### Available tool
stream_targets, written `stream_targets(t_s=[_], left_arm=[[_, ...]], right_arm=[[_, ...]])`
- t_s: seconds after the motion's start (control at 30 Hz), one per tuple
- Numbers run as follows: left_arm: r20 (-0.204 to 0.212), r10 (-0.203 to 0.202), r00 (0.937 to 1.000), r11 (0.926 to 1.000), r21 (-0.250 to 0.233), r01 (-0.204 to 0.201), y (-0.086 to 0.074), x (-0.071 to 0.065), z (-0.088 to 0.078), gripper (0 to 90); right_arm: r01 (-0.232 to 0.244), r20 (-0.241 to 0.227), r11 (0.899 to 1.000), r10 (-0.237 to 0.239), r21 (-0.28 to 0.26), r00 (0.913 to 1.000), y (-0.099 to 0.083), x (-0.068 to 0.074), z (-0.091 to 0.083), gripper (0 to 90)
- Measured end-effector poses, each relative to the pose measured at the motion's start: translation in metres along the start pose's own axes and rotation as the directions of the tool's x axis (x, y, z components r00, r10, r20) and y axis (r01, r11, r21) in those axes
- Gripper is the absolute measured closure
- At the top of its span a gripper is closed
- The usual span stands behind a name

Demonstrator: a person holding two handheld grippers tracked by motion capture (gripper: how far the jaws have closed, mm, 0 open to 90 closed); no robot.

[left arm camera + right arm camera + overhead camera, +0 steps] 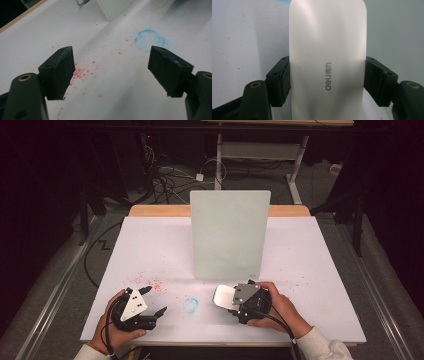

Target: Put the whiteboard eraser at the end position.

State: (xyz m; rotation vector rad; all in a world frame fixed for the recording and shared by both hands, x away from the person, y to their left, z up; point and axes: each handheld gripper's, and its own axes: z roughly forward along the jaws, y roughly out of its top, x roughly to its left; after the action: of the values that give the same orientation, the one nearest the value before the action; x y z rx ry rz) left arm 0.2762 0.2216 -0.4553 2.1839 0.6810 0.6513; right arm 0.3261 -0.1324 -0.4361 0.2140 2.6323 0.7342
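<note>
Clearly the work in hand is wiping marks off the white table cover (pixel 300 265) with a whiteboard eraser (pixel 223 296). The right gripper (pixel 231 301) is clamped on that eraser: in the right gripper view the two black jaws press on either side of its pale, rounded body (pixel 327 50), which carries a small grey "deli" mark. In the high view the eraser lies low over the near middle of the table, just in front of the upright pale-green board (pixel 229 235) and just right of a faint blue ring-shaped smudge (pixel 190 305).

The left gripper (pixel 154 302) rests at the near left with its jaws wide apart and nothing between them; the left gripper view shows traces of blue on its pads (pixel 61 67).

As for progress, I judge the job only partly done. The blue smudge (pixel 149 40) looks thinned but is plainly there, and a scatter of red specks (pixel 150 284) lies on the cover at the near left, between the left gripper and the board, with a few fainter ones toward the right. What remains, it seems, is to bring the eraser leftward across the blue ring and then over the red specks.
</note>
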Motion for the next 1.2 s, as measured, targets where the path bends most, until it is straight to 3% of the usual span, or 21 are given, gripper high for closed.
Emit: stream_targets(t_s=[0.13,0.4,0.67,0.93,1.2], left_arm=[[0.007,0.001,1.0000,1.0000,0.006,-0.001,0.000,-0.001,0.001,20.7],[0.010,0.001,1.0000,1.0000,0.008,-0.001,0.000,0.000,0.002,20.7],[0.008,0.004,1.0000,1.0000,0.009,-0.005,0.000,-0.001,0.002,20.7],[0.012,0.007,0.9999,0.9999,0.012,-0.007,0.000,-0.001,0.002,20.7],[0.012,0.009,0.9999,0.9999,0.011,-0.009,0.000,-0.001,0.002,20.7]], right_arm=[[0.026,-0.057,0.999,-0.024,0.029,0.9981,0.008,0.000,0.007,30.9],[0.062,-0.105,0.996,-0.055,0.070,0.9930,0.017,0.002,0.024,30.8],[0.057,-0.131,0.997,-0.050,0.047,0.9901,0.014,0.003,0.026,30.8],[0.089,-0.196,0.996,-0.082,0.023,0.9772,0.011,0.004,0.023,30.8],[0.065,-0.181,0.998,-0.063,0.007,0.9815,0.009,0.003,0.019,29.8]])
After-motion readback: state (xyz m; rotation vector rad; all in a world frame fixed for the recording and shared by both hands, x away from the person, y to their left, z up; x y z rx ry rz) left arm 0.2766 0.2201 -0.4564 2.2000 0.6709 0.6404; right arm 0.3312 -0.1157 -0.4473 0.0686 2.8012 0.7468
